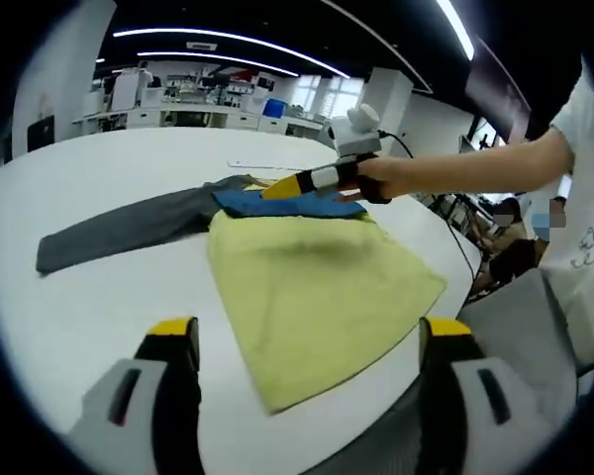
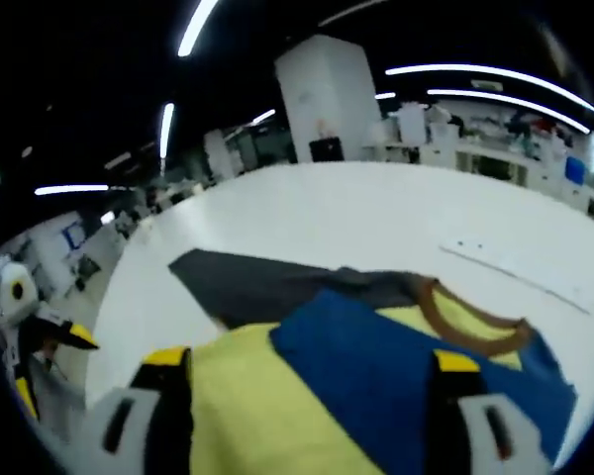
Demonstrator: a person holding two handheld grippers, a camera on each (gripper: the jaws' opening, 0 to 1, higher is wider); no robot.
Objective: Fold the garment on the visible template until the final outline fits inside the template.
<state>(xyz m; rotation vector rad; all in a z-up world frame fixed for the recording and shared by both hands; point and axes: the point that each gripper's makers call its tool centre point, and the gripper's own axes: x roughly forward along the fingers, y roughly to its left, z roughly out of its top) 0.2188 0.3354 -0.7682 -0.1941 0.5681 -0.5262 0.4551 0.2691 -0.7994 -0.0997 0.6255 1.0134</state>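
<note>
Left gripper [image 1: 310, 341] hovers low over the white surface [image 1: 99, 297], jaws wide, nothing held. Just beyond lies the garment [image 1: 317, 287]: yellow body nearest, blue panel [image 1: 277, 204] behind, grey sleeve [image 1: 119, 226] stretched left. Farther back the right gripper [image 1: 282, 188] reaches over the blue panel; its own view shows jaws wide above the garment [image 2: 376, 376].

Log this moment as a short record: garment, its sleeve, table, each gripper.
garment: yellow shirt with blue shoulder panel and brown collar, lying flat on the table
sleeve: grey sleeve stretched out sideways, unfolded
table: white table
left gripper: open, holding nothing, near the shirt's lower edge
right gripper: at the collar end of the shirt; open or shut cannot be told
template: cannot make one out
</note>
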